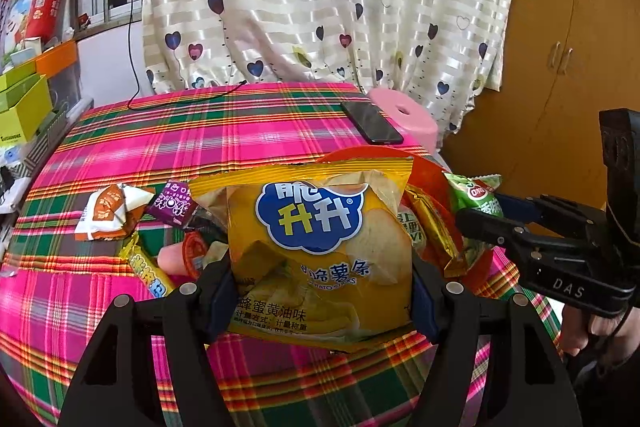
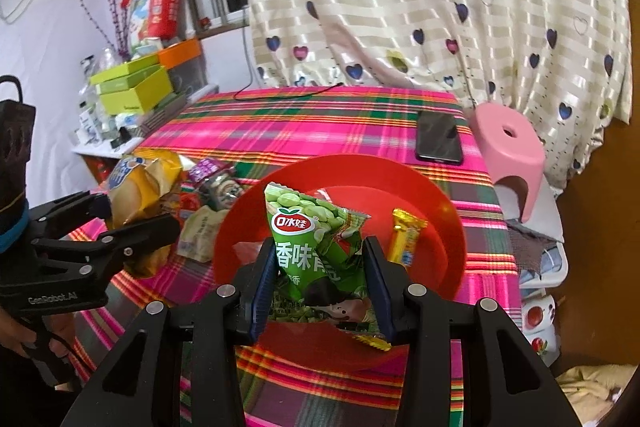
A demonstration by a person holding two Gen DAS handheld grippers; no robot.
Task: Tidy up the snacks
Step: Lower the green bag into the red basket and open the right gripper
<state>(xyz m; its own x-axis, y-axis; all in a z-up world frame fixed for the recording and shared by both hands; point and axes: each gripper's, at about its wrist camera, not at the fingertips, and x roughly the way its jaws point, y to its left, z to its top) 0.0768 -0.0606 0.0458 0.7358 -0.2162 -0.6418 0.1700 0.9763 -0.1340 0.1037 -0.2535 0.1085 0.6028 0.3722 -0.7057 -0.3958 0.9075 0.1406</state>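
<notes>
My left gripper point(image 1: 320, 291) is shut on a yellow potato-stick bag point(image 1: 316, 247) and holds it above the plaid table, left of the red bowl point(image 1: 432, 183). The same bag shows in the right wrist view point(image 2: 140, 195). My right gripper point(image 2: 320, 279) is shut on a green pea snack bag point(image 2: 308, 231) over the red bowl point(image 2: 432, 211). A gold wrapped bar point(image 2: 406, 235) lies inside the bowl. Loose snacks lie on the cloth left of the bowl: an orange-white packet point(image 1: 112, 211), a purple packet point(image 1: 172, 203), a yellow bar point(image 1: 146, 267).
A black phone point(image 1: 372, 123) lies at the table's far right, next to a pink stool point(image 2: 508, 143). A black cable point(image 1: 180, 99) runs over the far edge. Green boxes point(image 2: 136, 87) are stacked at left. A heart-pattern curtain hangs behind.
</notes>
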